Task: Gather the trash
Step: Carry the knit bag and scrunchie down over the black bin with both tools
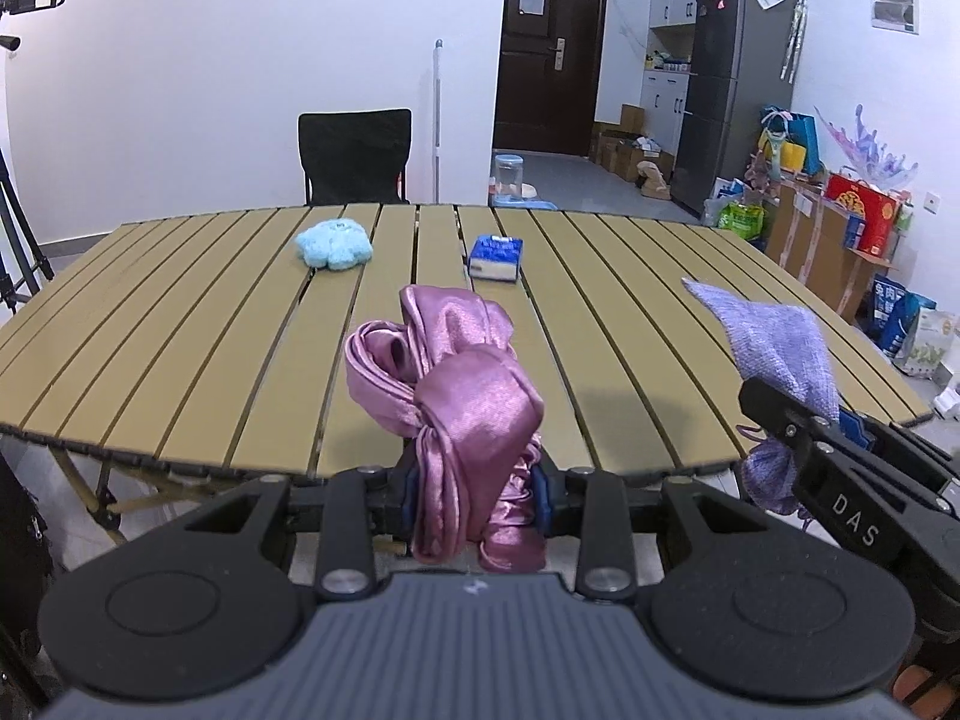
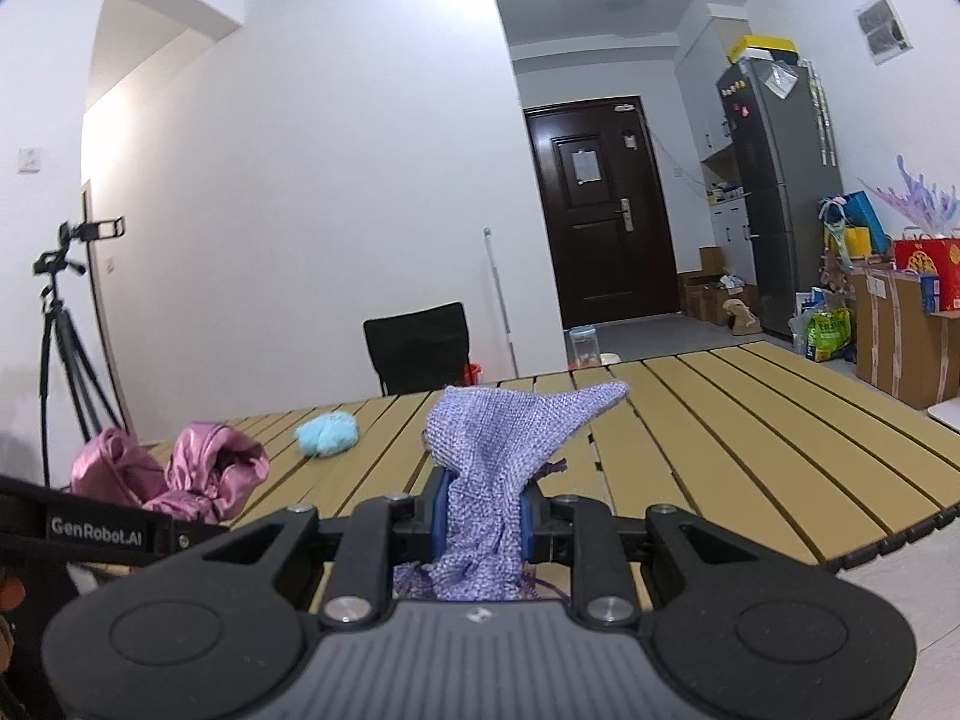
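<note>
Left gripper (image 1: 477,489) pinching pink satin cloth (image 1: 450,384), right gripper (image 2: 483,525) pinching purple knit cloth (image 2: 510,426); both lifted off table (image 1: 180,324), likely for carrying to disposal.

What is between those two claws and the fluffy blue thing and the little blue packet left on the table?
Nothing on the table blocks either. But the left gripper already clamps pink satin cloth, the right gripper purple knit cloth.

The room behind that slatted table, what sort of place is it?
Most likely a lived-in home, perhaps an apartment's dining and entry area: a tall grey fridge with magnets, a dark brown front door, and stacked cardboard boxes with shopping bags along the wall.
</note>
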Action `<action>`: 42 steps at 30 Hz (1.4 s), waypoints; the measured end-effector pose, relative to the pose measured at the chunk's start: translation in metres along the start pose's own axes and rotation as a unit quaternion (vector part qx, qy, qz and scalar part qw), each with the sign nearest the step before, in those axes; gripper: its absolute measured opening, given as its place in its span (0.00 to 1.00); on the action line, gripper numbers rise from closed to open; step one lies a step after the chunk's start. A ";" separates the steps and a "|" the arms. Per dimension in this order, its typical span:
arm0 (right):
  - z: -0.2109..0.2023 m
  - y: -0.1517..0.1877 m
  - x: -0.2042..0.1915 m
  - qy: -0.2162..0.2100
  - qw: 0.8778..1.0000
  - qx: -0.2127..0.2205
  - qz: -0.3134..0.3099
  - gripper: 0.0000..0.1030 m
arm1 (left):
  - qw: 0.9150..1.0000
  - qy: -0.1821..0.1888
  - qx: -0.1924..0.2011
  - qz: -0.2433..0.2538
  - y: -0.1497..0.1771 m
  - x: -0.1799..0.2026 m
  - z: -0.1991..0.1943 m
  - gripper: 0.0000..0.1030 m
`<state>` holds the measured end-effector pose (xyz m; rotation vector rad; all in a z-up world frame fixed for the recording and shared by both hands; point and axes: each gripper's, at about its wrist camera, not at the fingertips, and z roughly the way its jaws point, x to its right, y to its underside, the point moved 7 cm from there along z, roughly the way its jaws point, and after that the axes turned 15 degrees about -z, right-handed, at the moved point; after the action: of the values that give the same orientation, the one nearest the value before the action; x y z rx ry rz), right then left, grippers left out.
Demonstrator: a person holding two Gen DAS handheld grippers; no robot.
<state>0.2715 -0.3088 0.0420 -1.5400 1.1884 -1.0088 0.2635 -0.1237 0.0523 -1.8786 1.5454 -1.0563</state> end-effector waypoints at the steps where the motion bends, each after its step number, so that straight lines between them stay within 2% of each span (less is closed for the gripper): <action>1: -0.005 0.002 -0.004 -0.002 1.000 -0.001 -0.004 0.21 | 1.000 0.002 -0.001 0.000 0.004 -0.002 -0.004 0.33; 10: -0.038 0.033 -0.043 -0.032 0.998 -0.026 -0.039 0.21 | 1.000 0.009 -0.005 0.006 0.033 -0.025 -0.026 0.33; 19: -0.055 0.072 -0.085 -0.066 0.993 -0.076 -0.058 0.21 | 0.999 -0.004 -0.034 0.010 0.075 -0.055 -0.036 0.33; 27: -0.056 0.117 -0.106 -0.097 0.983 -0.145 -0.048 0.21 | 0.997 -0.021 -0.077 0.004 0.112 -0.087 -0.027 0.33; 42: -0.054 0.187 -0.123 -0.102 0.960 -0.256 -0.050 0.21 | 0.985 -0.049 -0.163 -0.018 0.172 -0.132 0.009 0.33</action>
<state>0.1527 -0.2194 -0.1339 -2.0698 1.2955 -0.6033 0.1611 -0.0396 -0.1189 -2.1463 1.7136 -0.7463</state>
